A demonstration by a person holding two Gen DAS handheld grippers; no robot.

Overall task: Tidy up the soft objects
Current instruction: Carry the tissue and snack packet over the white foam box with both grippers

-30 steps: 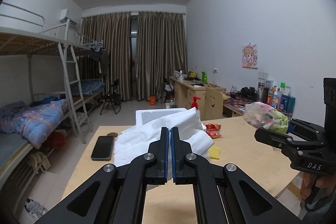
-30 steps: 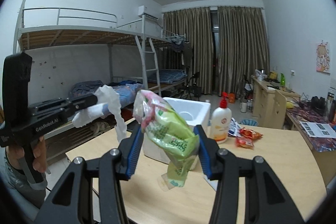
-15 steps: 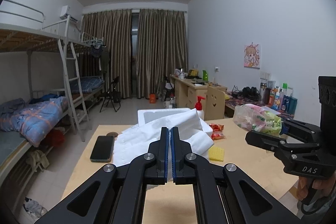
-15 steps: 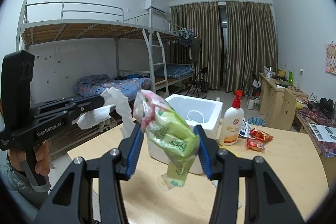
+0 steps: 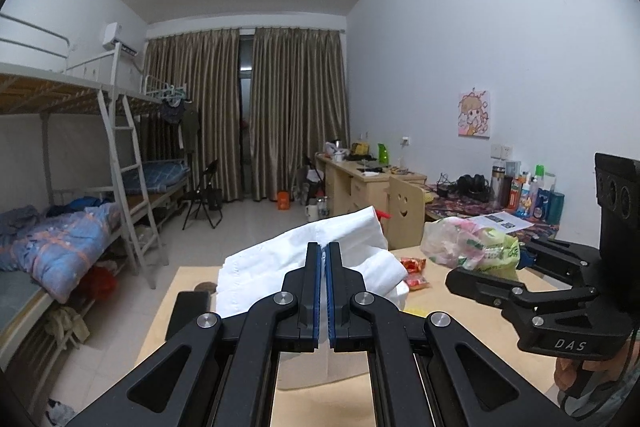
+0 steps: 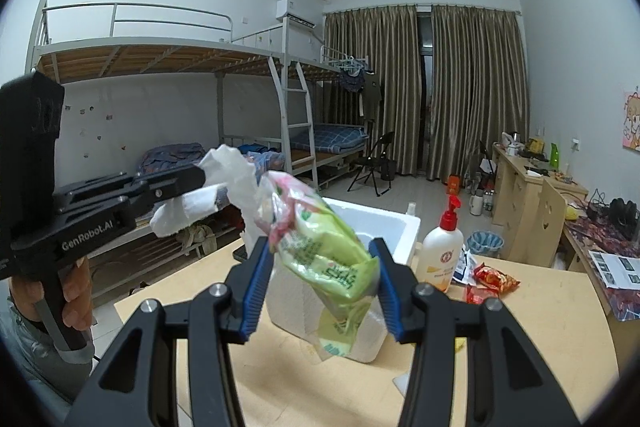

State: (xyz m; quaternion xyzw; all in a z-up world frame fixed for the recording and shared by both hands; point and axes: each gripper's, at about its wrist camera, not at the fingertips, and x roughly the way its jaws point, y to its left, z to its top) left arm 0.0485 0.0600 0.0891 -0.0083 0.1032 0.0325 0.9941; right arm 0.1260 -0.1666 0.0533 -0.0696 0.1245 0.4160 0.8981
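Along the left wall of the room stands a metal bunk bed (image 6: 208,75), its lower mattress heaped with blue bedding, and brown curtains (image 6: 432,91) close off the far end. Nearer the cameras, a pale wooden bench (image 6: 548,311) carries the working things. On it sits a white foam box (image 6: 384,227), open at the top, with a white pump bottle (image 6: 442,251) with a red nozzle upright just beside its right side. Red snack packets (image 6: 494,277) lie on the bench to the right of the bottle. A dark phone (image 5: 188,311) lies flat near the bench's left edge, seen from the left wrist.

Both soft things are off the bench, each held in the air in front of the foam box. The left tool (image 5: 323,291) has its blue-padded jaws pressed together on a white cloth (image 5: 288,263), which bunches up beyond the fingertips and hangs in loose folds; from the right wrist the same cloth (image 6: 224,187) droops from the tool's tip at the left. The right tool (image 6: 318,287) stands partly spread, its blue pads clamping either side of a clear plastic bag of green and pink packets (image 6: 324,247), tilted, with its lower end hanging below the fingers. A hand (image 6: 72,295) grips the left tool's handle at the left edge of the right-wrist view.
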